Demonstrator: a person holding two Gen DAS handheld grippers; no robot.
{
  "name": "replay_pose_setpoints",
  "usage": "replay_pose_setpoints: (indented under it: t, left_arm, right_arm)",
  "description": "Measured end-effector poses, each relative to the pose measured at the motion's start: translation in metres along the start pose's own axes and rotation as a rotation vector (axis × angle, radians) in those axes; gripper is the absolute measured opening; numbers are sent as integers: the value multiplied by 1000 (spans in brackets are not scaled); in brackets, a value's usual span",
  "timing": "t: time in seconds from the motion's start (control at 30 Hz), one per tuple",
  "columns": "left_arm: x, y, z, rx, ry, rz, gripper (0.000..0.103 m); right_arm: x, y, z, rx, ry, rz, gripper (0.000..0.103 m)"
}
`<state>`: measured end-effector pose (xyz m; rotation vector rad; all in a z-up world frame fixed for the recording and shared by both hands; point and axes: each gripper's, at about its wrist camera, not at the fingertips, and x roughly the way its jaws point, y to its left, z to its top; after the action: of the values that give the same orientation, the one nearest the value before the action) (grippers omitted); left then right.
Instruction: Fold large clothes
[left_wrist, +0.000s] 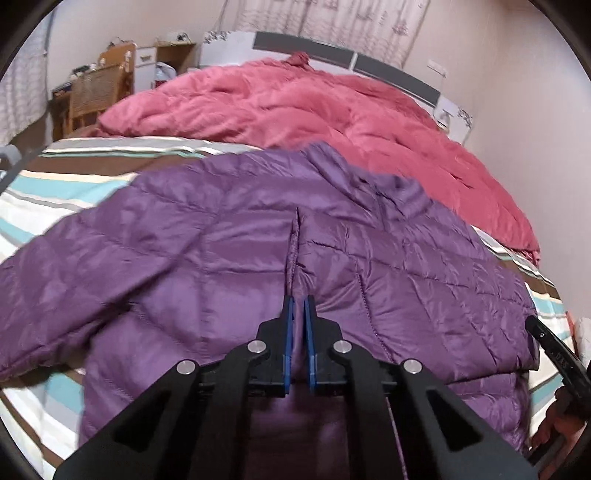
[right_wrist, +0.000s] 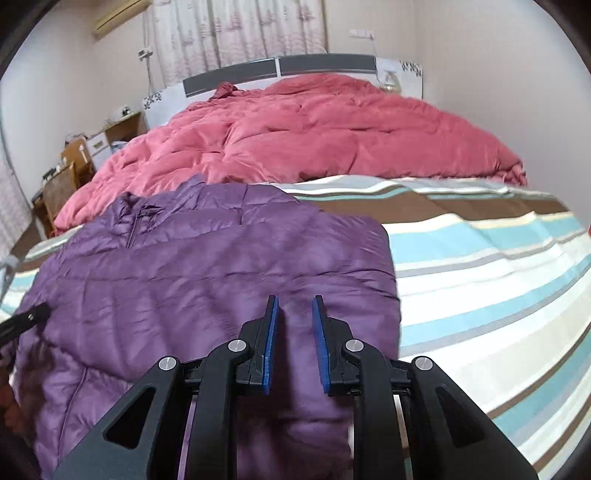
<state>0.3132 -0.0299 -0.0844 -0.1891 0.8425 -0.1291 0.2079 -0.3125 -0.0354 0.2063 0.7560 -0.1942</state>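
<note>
A wide bed fills the room, its striped sheet (right_wrist: 480, 280) in brown, white and turquoise bands running across the near half. Behind it, the pink quilt (left_wrist: 314, 110) is heaped toward the grey-panelled headboard (right_wrist: 280, 68), with patterned curtains (right_wrist: 236, 33) hanging above. Off the bed's left edge stand wooden chairs and shelves (left_wrist: 92, 96) against the pale wall. Now the purple puffer jacket (left_wrist: 229, 236) — it's spread on the sheet near the bed's front edge, collar pointing at the quilt, one sleeve trailing out to the left. The left gripper (left_wrist: 299, 306) sits low over the jacket's middle seam, blue pads drawn almost together with a narrow slit between; whether fabric is caught there I can't tell. The right gripper (right_wrist: 295, 306) hangs over the jacket's right side, fingers parted, nothing between them
</note>
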Motion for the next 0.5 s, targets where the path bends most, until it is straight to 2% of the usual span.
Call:
replay_pose_setpoints:
  t: [0.07,0.13,0.27,0.43,0.5]
  left_arm:
    - [-1,9,-1,-5,-12,21,5]
    - [5,14,-4,-15,12,25,6]
    - [18,18,-9,-24,50,33,14]
    - [25,13,-13,7,58,53,15]
    - [22,13,-13,7,57,53,21]
  right_arm:
    - [6,6,3,-19,5,21,18]
    - [11,15,4,-49,8,29,18]
    - [45,21,2,-71,101,0,18]
    - [49,22,-2,-89,94,-27,18]
    - [49,22,-1,-92,94,-30,18]
